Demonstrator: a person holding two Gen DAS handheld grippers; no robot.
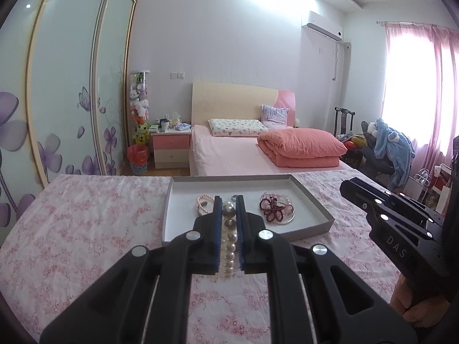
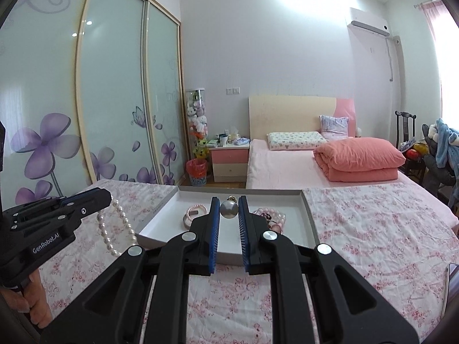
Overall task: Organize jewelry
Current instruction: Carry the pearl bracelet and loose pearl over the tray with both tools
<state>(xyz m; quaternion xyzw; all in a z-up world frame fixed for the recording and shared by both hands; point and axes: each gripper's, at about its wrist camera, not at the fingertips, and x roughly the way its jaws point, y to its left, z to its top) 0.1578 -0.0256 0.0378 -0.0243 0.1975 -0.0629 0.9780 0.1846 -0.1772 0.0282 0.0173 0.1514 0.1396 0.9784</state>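
Observation:
My left gripper (image 1: 229,205) is shut on a white pearl necklace (image 1: 228,246), held above the near edge of a shallow grey-white tray (image 1: 312,197); the necklace hangs in a loop in the right wrist view (image 2: 114,229). My right gripper (image 2: 229,205) is shut on a large grey pearl piece with a gold cap (image 2: 229,213), above the tray (image 2: 308,212). In the tray lie a pink bead bracelet (image 1: 203,204), a dark red bead bracelet (image 1: 274,209) with pale pink beads and a silver bangle (image 1: 287,221).
The tray rests on a pink floral cloth (image 1: 86,229). Behind are a bed with a folded salmon quilt (image 1: 301,146), a pink nightstand (image 1: 171,147), a red bin (image 1: 137,157), sliding wardrobe doors (image 2: 109,100) at left and a chair with clothes (image 1: 390,146) at right.

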